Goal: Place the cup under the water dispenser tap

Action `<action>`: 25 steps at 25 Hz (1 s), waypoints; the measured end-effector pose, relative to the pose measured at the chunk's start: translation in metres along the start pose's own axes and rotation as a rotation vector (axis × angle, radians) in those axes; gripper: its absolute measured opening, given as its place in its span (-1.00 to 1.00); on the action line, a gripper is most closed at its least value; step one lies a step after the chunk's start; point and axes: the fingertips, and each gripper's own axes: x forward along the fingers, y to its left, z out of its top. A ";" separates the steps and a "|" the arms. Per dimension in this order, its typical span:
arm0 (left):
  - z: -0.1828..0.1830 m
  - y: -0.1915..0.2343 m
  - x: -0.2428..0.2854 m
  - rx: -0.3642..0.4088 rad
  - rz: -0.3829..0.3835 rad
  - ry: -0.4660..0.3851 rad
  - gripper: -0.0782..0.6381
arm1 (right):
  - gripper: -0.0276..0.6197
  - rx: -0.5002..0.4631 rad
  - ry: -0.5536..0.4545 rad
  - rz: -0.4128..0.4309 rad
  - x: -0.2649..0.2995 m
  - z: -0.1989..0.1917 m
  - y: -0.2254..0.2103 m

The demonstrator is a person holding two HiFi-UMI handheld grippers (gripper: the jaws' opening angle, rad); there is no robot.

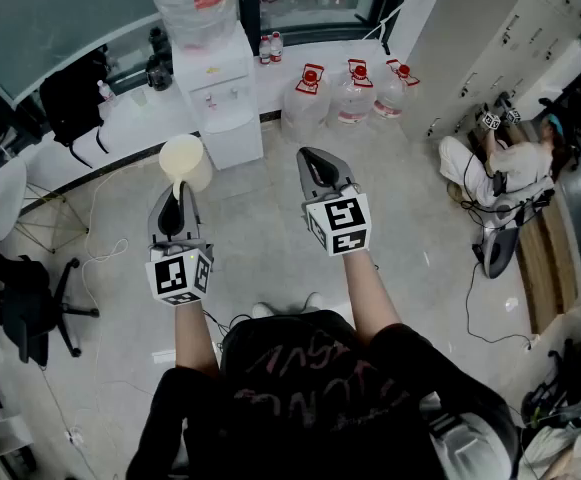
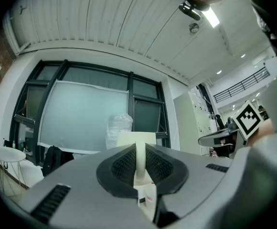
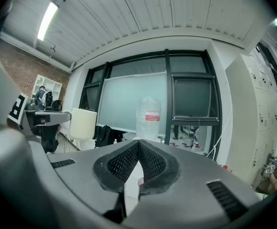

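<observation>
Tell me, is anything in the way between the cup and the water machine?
Nothing visible is. The left claw pinches the cup by its wall, and only bare floor shows between it and the water dispenser. The big water bottles stand off to the right.

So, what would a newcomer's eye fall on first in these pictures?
First comes the cream cup, pinched by its wall in the left gripper and held up facing the white water dispenser ahead. Next is the person sitting low at the far right of the head view.
</observation>
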 end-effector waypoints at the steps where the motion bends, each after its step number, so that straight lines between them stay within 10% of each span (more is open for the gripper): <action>1: 0.000 -0.001 0.000 0.001 -0.002 0.001 -0.66 | -0.88 0.000 0.001 -0.001 -0.001 0.000 -0.001; 25: -0.010 0.016 -0.001 0.000 -0.059 0.003 -0.66 | -0.88 -0.013 -0.009 -0.035 0.006 -0.002 0.020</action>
